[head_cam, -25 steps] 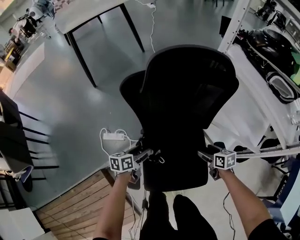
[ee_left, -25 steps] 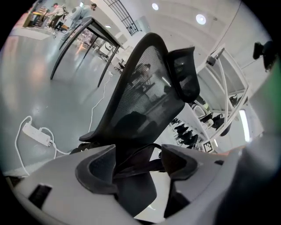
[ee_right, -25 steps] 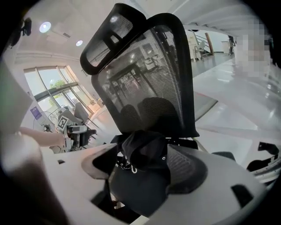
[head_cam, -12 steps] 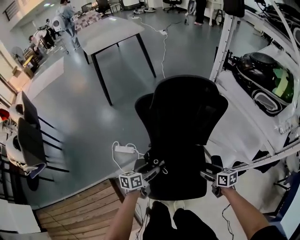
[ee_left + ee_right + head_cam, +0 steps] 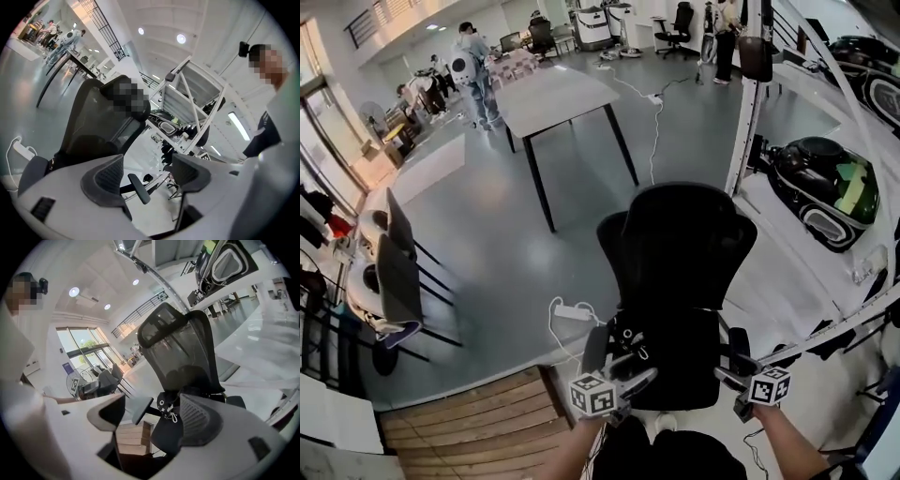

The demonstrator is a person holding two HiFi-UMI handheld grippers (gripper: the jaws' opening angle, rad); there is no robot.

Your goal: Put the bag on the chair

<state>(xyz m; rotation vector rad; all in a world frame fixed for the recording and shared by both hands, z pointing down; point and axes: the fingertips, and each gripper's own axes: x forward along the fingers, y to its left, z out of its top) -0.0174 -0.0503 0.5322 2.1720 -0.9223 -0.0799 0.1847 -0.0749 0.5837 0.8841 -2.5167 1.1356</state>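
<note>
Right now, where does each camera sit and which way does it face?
Head view: on the person's head, facing steeply down at the chair; forearms, left gripper and right gripper show.
Left gripper view: on the left gripper, facing right across the chair; open fingers show.
Right gripper view: on the right gripper, facing left at the chair; open fingers show.
All three share the chair.

Bright ceiling light, fisheye-warped edges

No readable text, labels or numbers.
</note>
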